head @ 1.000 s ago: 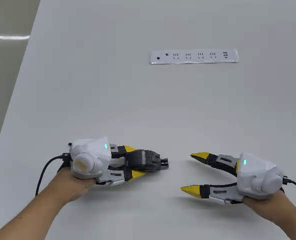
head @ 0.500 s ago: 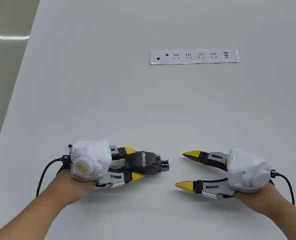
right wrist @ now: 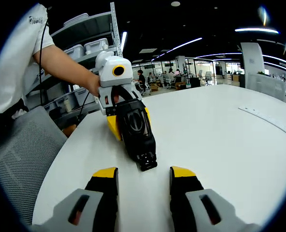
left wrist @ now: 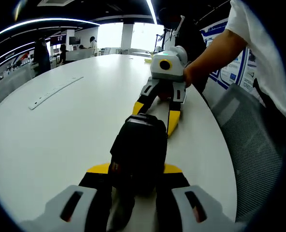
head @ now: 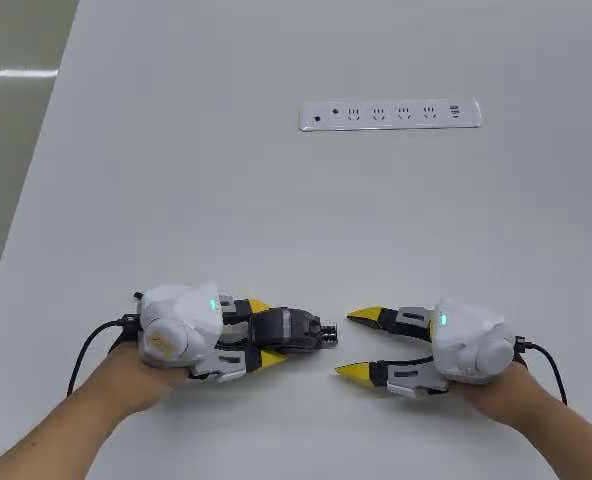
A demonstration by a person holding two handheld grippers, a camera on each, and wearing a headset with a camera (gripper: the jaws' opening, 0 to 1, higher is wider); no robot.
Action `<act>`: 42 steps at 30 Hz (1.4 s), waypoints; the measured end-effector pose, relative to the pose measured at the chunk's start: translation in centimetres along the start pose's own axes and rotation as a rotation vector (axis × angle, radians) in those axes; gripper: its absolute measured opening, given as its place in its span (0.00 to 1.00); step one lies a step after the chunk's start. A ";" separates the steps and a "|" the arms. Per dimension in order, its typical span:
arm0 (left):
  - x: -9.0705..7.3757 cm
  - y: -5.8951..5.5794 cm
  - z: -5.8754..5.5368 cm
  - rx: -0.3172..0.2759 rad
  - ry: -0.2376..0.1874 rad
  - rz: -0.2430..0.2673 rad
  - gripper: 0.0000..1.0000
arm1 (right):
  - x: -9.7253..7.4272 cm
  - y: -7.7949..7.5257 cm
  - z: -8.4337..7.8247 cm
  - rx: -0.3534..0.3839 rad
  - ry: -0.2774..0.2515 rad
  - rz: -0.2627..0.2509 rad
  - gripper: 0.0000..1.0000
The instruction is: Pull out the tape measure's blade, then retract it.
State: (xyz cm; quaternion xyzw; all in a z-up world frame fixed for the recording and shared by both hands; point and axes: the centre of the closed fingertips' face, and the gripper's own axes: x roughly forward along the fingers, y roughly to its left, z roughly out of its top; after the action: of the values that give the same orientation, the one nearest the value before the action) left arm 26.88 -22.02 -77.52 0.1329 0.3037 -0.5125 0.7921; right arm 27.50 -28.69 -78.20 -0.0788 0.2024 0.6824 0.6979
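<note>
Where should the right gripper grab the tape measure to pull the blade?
Probably the blade tip, at the end of the tape measure that points at the open right gripper. Come in straight along the table, one jaw on each side; the left gripper is shut on the case's other end.

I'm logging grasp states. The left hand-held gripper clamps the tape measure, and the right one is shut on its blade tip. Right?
Not quite. The left hand-held gripper clamps the tape measure, but the right hand-held gripper is open, not closed on the blade tip, as the right gripper view shows.
</note>
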 end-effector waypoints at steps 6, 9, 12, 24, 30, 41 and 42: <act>0.2 0.1 -0.2 -0.005 0.005 0.002 0.31 | 0.2 -0.2 0.2 -0.009 -0.010 0.004 0.39; 0.2 0.1 -0.3 -0.007 0.004 0.002 0.31 | 0.3 -0.2 0.2 -0.020 -0.007 0.009 0.37; 0.2 0.2 -0.3 -0.009 0.002 0.003 0.31 | 0.5 -0.1 0.2 -0.035 -0.005 0.018 0.35; 0.2 0.2 -0.3 -0.009 0.003 -0.002 0.31 | 1.6 -0.2 0.5 -0.087 0.009 0.040 0.29; 0.2 0.1 -0.3 -0.005 0.003 -0.002 0.30 | 2.0 0.1 0.5 -0.101 0.010 0.059 0.20; 0.2 0.2 -0.2 -0.013 -0.002 -0.003 0.30 | 2.0 -0.2 0.6 -0.085 0.005 0.055 0.15; 0.2 0.3 -0.3 -0.011 -0.002 -0.004 0.30 | 2.0 -0.3 0.6 -0.084 0.006 0.055 0.15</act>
State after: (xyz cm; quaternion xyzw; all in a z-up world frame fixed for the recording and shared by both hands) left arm 27.07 -21.90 -77.85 0.1275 0.3062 -0.5123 0.7922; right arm 27.85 -26.66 -78.50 -0.1046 0.1775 0.7091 0.6744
